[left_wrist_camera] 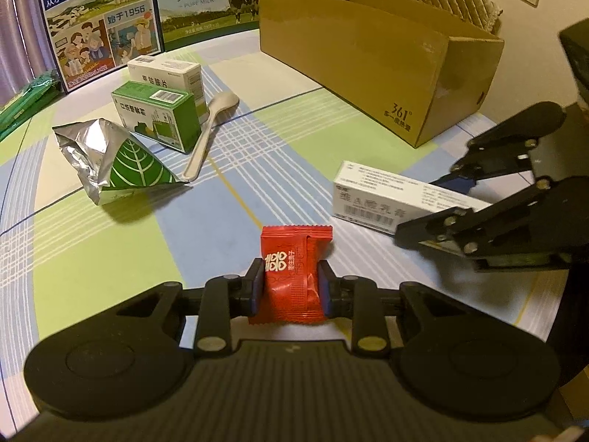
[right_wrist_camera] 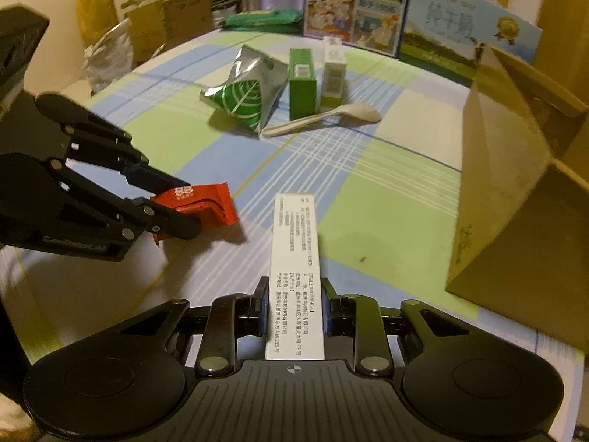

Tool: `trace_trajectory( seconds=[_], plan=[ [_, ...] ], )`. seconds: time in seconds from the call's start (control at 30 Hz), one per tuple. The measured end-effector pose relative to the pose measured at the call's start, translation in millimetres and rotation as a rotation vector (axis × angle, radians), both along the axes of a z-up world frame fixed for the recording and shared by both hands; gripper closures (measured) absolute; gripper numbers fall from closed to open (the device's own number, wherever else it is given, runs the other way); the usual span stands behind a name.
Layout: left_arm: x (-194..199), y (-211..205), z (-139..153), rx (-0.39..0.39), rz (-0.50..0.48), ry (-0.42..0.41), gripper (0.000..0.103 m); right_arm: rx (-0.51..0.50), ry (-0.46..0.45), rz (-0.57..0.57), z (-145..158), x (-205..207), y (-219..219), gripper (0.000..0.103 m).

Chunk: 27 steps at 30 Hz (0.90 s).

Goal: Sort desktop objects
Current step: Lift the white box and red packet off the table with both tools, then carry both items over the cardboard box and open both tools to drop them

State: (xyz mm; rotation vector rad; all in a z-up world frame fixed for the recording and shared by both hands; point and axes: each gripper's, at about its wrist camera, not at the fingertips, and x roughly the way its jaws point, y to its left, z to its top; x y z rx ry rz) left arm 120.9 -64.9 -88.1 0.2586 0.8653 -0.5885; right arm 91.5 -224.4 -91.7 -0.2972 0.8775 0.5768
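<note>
Presently, both grippers are closed on items above the checked tablecloth (left_wrist_camera: 294, 140).

A red sachet (left_wrist_camera: 294, 276) is clamped upright between the pads of the left gripper (left_wrist_camera: 291, 287); in the right wrist view the same sachet is seen at 9 o'clock, pinched at the fingertips. A long white carton (right_wrist_camera: 296, 276) is held lengthwise in the narrowed jaws of the right gripper (right_wrist_camera: 294, 309), its free end pointing toward 12 o'clock. In the left wrist view, an open cardboard box (left_wrist_camera: 368, 59) is noted at 1 o'clock. At 10 o'clock, a foil pouch with a green leaf print (left_wrist_camera: 117, 162), a green carton (left_wrist_camera: 158, 118), a white-and-green carton (left_wrist_camera: 169, 73) and a pale spoon (left_wrist_camera: 210, 132) are grouped close together. Two milk cartons (left_wrist_camera: 99, 22) are recorded standing at the far edge, toward 11 o'clock.
</note>
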Motion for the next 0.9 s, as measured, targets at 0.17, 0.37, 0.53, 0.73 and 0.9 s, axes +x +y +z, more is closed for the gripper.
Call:
trace_trajectory(
  seconds=[0.17,0.37,0.53,0.73,0.9],
  plan=[
    [-3,1,4,-0.002,0.009,-0.008,0.078,0.036,-0.02,-0.06,22,-9,-11,0.08],
    [-13,-5,14,0.001,0.003,-0.021,0.078,0.054,-0.039,-0.11,43,-15,-30,0.08],
    [-20,-12,29,-0.014,-0.001,-0.032,0.079,0.074,-0.065,-0.14,59,-23,-44,0.08],
    [-15,-35,65,-0.028,-0.036,-0.082,0.079,0.128,-0.119,-0.189,91,-26,-63,0.08],
    [0,-66,100,-0.054,-0.073,-0.136,0.078,0.178,-0.186,-0.244,129,-12,-91,0.08]
  ],
)
